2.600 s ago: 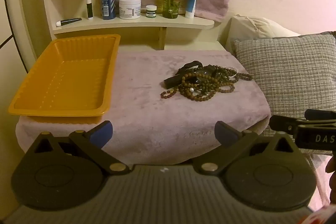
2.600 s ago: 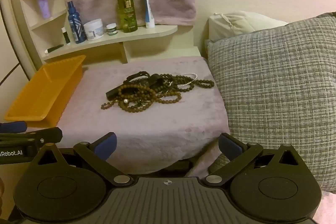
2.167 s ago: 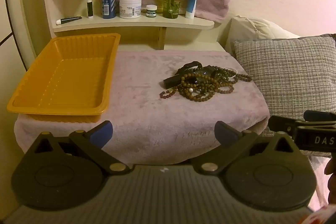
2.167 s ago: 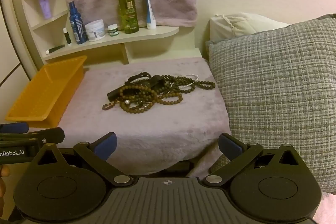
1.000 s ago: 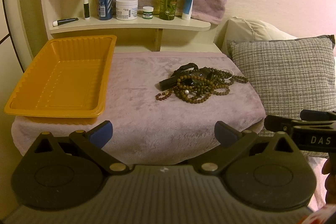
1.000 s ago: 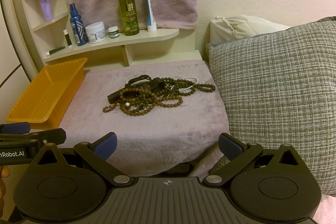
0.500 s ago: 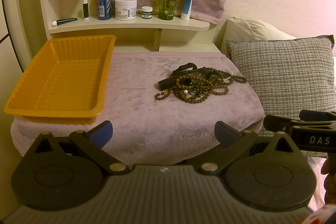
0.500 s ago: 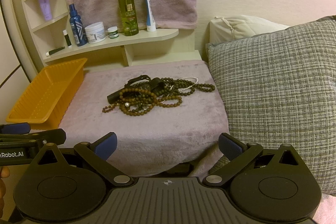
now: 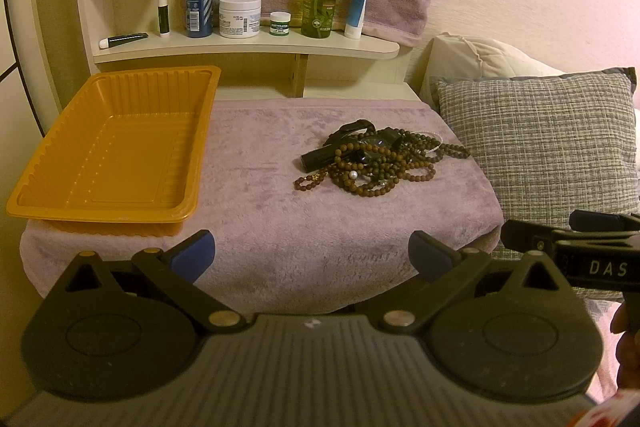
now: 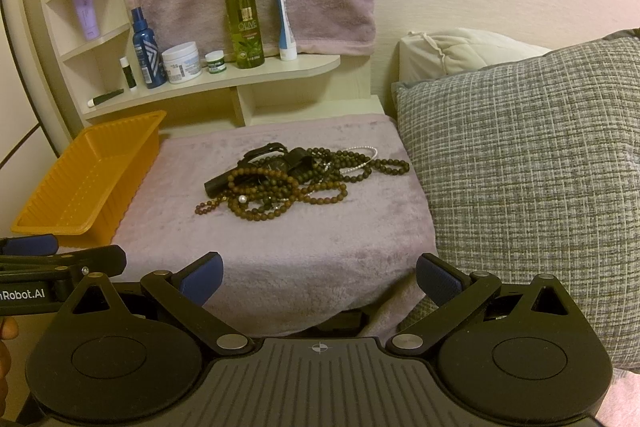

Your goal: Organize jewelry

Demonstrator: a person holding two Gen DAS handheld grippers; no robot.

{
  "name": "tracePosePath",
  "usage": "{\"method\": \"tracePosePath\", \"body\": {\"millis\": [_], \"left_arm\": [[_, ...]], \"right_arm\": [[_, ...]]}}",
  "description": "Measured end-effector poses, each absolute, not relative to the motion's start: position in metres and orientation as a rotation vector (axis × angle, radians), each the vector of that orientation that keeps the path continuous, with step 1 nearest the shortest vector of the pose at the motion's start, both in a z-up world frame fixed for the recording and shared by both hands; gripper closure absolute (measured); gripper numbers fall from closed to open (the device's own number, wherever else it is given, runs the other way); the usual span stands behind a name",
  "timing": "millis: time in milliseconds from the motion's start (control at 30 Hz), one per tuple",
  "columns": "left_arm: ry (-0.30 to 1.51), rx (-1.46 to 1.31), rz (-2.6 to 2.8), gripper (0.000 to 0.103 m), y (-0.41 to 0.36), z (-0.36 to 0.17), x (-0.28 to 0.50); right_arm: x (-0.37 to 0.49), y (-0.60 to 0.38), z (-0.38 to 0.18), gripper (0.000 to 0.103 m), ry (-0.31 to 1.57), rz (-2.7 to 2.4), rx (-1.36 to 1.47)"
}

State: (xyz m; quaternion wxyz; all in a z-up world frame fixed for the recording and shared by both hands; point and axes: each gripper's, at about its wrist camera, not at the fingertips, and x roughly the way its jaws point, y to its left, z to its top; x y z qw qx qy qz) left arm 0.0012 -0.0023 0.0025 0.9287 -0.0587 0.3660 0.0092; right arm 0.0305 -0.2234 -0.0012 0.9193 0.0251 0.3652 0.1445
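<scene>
In the left wrist view, the left gripper (image 9: 312, 253) has its jaws spread wide and holds nothing; it hangs before the near edge of the mauve plush cloth (image 9: 260, 227). The empty orange ribbed plastic tray (image 9: 112, 151) stands on the left part of the cloth. The tangled pile of brown and dark bead strings with a black strap (image 9: 376, 159) lies on the right part, well apart from the tray. Behind, a cream shelf (image 9: 248, 47) carries bottles and jars.

In the right wrist view, the right gripper (image 10: 318, 277) is also wide open and empty, near the front edge of the cloth. The pile lies ahead of it, slightly to the left, and a grey woven cushion (image 10: 532, 155) is just beside the cloth on the right.

The step in hand seems to be the first approach to the pile. To do it well, I would choose one loose loop at the border of the pile, for example the brown end at the left, and lift slowly, because the strings are tangled and may drag others.
</scene>
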Motion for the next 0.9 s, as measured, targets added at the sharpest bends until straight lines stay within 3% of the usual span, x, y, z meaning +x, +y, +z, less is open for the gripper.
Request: {"method": "tracePosePath", "body": {"millis": [567, 900], "left_arm": [[0.742, -0.135, 0.023, 0.001, -0.005, 0.003, -0.002], [0.581, -0.384, 0.155, 0.002, 0.073, 0.022, -0.019]], "right_arm": [[0.030, -0.224, -0.002, 0.001, 0.749, 0.297, 0.053], [0.031, -0.213, 0.000, 0.001, 0.693, 0.327, 0.075]]}}
